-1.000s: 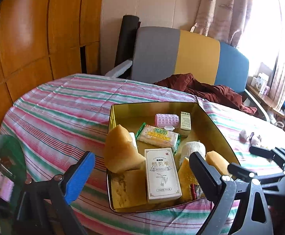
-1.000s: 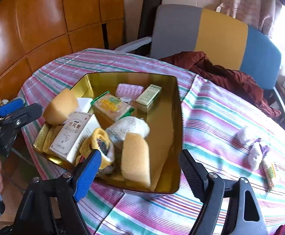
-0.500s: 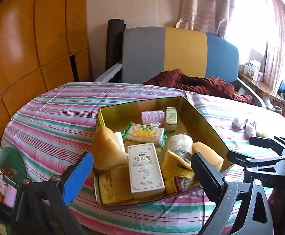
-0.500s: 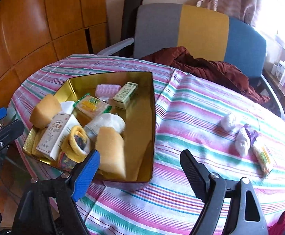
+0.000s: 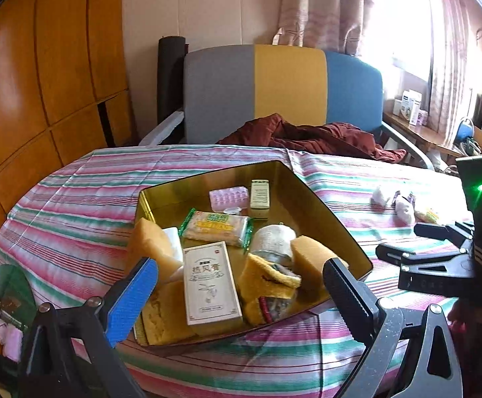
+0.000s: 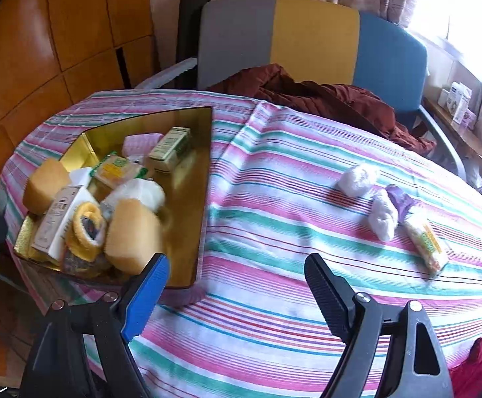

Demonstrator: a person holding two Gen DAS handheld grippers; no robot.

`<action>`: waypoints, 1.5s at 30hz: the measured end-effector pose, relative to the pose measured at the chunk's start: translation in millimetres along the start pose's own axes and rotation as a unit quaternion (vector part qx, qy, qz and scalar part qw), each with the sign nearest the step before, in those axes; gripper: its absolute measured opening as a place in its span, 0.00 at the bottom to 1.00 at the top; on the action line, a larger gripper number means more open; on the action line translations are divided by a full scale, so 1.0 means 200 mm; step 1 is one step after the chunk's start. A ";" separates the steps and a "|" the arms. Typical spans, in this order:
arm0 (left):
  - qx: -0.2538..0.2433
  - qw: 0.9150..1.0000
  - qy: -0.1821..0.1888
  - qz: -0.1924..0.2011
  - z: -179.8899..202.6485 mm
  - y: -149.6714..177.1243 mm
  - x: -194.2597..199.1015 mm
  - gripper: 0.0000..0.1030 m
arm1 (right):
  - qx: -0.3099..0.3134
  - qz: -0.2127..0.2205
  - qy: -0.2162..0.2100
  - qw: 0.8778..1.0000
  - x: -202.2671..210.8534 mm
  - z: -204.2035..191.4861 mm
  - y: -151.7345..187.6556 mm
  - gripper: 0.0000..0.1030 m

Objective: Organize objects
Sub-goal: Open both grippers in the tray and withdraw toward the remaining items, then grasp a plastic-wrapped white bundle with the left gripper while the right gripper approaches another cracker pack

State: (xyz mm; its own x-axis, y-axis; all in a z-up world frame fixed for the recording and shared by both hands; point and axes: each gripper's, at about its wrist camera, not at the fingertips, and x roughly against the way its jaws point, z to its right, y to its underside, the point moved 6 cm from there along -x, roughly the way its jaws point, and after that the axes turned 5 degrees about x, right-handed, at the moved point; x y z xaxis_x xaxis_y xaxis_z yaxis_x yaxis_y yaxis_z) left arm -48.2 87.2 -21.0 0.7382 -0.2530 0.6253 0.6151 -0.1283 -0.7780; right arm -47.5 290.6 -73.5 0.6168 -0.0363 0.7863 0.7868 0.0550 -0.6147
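Note:
A gold tin box (image 5: 310, 195) (image 6: 191, 205) sits on the striped tablecloth, holding a white carton (image 5: 209, 287), yellow sponges (image 5: 149, 242), a biscuit pack (image 5: 219, 227), a pink pill strip (image 5: 229, 195) and a gauze roll (image 5: 272, 238). My left gripper (image 5: 241, 285) is open and empty, just in front of the box. My right gripper (image 6: 237, 275) is open and empty over bare cloth right of the box. Two white wads (image 6: 357, 177) (image 6: 383, 215), a purple item (image 6: 401, 200) and a snack pack (image 6: 426, 243) lie at the right.
A grey, yellow and blue chair (image 6: 307, 39) with a maroon cloth (image 6: 323, 99) stands behind the table. A wooden panel wall (image 5: 41, 83) is at the left. A green bin (image 5: 2, 301) with small items sits at the lower left. The right gripper (image 5: 440, 255) shows at the left view's right edge.
Both views have swung right. The box has slid left in the right wrist view, and the loose items on the cloth are now nearer that gripper. Both grippers stay open.

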 end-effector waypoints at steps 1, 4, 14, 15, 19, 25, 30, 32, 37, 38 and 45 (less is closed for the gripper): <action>-0.001 1.000 0.002 -0.002 0.01 0.00 -0.01 0.98 | 0.000 0.000 0.006 1.000 0.00 0.02 0.00 0.83; -0.002 1.000 0.008 -0.011 0.02 0.02 -0.02 0.98 | 0.005 -0.002 0.031 0.999 0.00 0.07 0.00 0.83; -0.003 1.000 0.016 -0.020 0.05 0.02 -0.04 0.98 | 0.029 -0.015 0.072 0.997 -0.01 0.24 0.02 0.83; -0.004 1.000 0.016 -0.020 0.06 0.02 -0.04 0.98 | 0.031 -0.018 0.074 0.997 -0.01 0.26 0.02 0.83; -0.006 1.000 0.018 -0.024 0.07 0.02 -0.05 0.98 | 0.028 -0.031 0.079 0.996 -0.04 0.40 0.03 0.83; -0.012 0.999 0.023 -0.032 0.10 0.01 -0.09 0.98 | -0.036 -0.053 0.105 0.992 -0.09 0.80 0.02 0.83; -0.027 0.999 0.031 -0.036 0.17 -0.01 -0.10 0.98 | -0.087 -0.083 0.135 0.983 -0.20 1.12 0.07 0.83; -0.035 0.998 0.034 -0.036 0.20 -0.02 -0.11 0.98 | -0.111 -0.088 0.137 0.980 -0.24 1.22 0.10 0.83; -0.051 0.996 0.053 -0.044 0.33 -0.06 -0.17 0.98 | -0.196 -0.109 0.128 0.966 -0.30 1.40 0.22 0.83; -0.055 0.996 0.061 -0.047 0.37 -0.08 -0.18 0.98 | -0.205 -0.102 0.128 0.965 -0.28 1.41 0.22 0.83; -0.096 0.989 0.104 -0.050 0.67 -0.15 -0.27 0.98 | -0.236 -0.109 0.129 0.957 -0.27 1.46 0.25 0.83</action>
State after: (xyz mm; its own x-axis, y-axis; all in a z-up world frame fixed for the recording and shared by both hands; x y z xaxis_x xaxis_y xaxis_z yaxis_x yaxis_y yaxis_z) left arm -69.7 232.4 -23.1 0.5909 -0.4191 0.6893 0.6031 -0.3380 -0.7225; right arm -47.7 586.7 -128.3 0.3736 -0.2443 0.8948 0.7818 -0.4363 -0.4455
